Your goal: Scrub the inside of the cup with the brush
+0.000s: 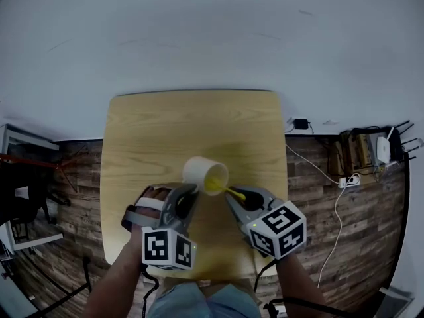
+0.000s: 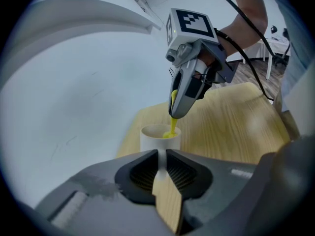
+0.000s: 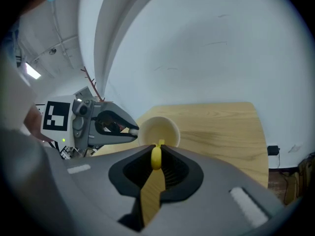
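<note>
Over table (image 1: pixel 165 124): left gripper (image 1: pixel 189 192) clamps cup (image 1: pixel 202 171) (likely light, rigid) at its side, right gripper (image 1: pixel 233 196) clamps brush (image 1: pixel 215 186) by thin handle

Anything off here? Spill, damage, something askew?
Nothing wrong. The cup is tilted, mouth toward the right gripper, but only because the left gripper holds its handle while the brush reaches inside. No spill on the table.

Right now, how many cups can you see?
1. The white cup is over the table, gripped by the left gripper, with the yellow brush from the right gripper poking inside. None seems hidden.
</note>
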Available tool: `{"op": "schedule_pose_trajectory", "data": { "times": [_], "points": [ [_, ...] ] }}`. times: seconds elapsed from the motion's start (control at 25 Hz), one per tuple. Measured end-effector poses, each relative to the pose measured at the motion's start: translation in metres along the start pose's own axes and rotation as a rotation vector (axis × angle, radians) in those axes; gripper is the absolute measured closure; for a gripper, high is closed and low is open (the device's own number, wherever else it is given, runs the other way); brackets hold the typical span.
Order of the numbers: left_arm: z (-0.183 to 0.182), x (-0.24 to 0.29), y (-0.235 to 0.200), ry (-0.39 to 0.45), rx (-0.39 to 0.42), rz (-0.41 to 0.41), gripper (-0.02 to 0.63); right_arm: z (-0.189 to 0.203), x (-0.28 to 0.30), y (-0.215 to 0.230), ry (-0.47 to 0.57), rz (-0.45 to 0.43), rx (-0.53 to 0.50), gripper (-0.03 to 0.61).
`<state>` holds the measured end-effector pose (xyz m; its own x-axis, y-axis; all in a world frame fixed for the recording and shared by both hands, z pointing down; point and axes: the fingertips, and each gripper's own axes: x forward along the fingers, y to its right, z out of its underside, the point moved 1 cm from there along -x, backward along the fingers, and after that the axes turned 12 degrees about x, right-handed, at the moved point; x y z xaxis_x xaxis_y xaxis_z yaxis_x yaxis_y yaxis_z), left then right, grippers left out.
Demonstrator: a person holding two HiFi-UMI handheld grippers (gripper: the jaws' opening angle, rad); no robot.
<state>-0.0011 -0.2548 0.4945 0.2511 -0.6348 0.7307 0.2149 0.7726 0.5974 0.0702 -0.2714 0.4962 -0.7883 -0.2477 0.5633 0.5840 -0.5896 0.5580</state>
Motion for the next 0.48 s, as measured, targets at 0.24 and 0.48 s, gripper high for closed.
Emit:
{"op": "schedule_pose_trajectory", "data": {
  "times": [0.24, 0.48],
  "points": [
    [-0.004, -0.001, 0.004, 0.0, 0.02, 0.018, 0.535, -0.012, 0.0, -0.026, 0.026, -0.054, 0.024, 0.54],
    [-0.002, 0.0, 0.003, 0.001, 0.039, 0.019, 0.535, -0.045, -0.016, -0.019, 0.085, -0.029, -0.036, 0.54]
  ]
}}
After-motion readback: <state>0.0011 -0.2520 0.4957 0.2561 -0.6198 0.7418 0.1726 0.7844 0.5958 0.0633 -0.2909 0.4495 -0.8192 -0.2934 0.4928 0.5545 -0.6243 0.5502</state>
